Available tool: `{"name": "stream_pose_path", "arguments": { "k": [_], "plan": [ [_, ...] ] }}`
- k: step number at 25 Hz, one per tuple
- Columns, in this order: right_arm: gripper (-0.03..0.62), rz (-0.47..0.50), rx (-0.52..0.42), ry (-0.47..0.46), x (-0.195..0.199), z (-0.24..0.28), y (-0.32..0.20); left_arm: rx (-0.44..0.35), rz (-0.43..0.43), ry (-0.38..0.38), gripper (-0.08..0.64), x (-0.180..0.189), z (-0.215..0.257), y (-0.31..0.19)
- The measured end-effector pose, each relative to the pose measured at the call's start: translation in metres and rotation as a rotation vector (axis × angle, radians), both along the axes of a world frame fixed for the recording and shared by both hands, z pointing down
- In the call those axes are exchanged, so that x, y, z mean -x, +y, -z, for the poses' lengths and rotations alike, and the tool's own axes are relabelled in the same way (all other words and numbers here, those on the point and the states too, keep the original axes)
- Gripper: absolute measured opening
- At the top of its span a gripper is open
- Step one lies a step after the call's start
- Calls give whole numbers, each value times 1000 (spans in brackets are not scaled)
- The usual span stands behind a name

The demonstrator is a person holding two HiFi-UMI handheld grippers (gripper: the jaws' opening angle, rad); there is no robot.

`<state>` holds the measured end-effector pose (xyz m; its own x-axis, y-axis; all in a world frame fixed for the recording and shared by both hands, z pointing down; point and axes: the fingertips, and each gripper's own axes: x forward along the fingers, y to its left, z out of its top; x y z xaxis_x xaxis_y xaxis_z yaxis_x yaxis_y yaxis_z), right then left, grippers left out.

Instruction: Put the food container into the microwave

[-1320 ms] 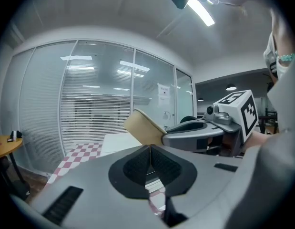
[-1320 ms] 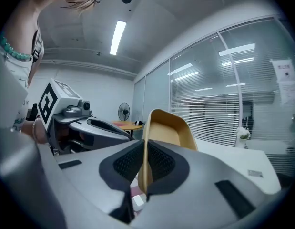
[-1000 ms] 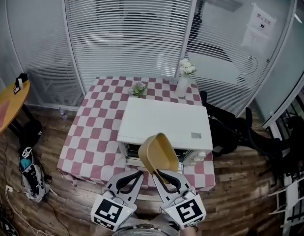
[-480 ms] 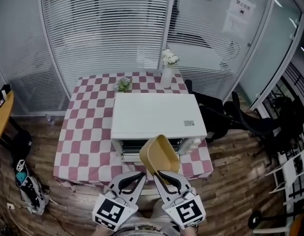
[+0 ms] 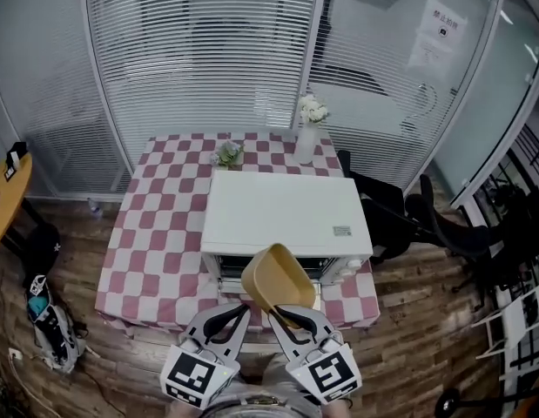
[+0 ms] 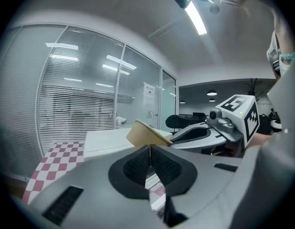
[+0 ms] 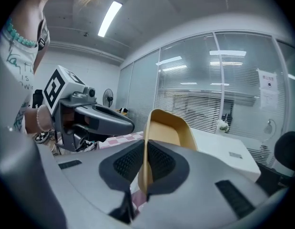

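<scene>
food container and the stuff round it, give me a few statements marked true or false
1. The right gripper has its jaws shut on the food container. True.
2. A vase of white flowers stands on the checked table behind the microwave. True.
3. The food container rests on top of the microwave. False: it is held in the air in front of the microwave.
4. The left gripper also grips the food container. False: its jaws are together on nothing.

left tongs [image 5: 241, 308] / right tongs [image 5: 280, 310]: grey, black pads [image 6: 137, 168] | cubes [image 5: 198, 374]: white, black markers
</scene>
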<state>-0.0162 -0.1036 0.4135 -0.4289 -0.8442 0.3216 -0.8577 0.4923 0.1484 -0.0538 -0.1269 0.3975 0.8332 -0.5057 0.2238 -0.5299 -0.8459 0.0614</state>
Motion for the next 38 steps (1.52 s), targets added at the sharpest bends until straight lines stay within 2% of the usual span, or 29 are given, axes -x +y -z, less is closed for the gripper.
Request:
{"name": "stream_pose_path", "arguments": {
  "k": [17, 26, 38],
  "plan": [
    [14, 113, 143, 14, 31, -54, -8, 84, 65, -55, 14, 29, -32, -5],
    [14, 158, 200, 43, 41, -87, -11, 95, 73, -69, 14, 41, -42, -5],
    [14, 180, 274, 152, 9, -122, -38, 151, 84, -101, 14, 19, -50, -29]
  ]
}}
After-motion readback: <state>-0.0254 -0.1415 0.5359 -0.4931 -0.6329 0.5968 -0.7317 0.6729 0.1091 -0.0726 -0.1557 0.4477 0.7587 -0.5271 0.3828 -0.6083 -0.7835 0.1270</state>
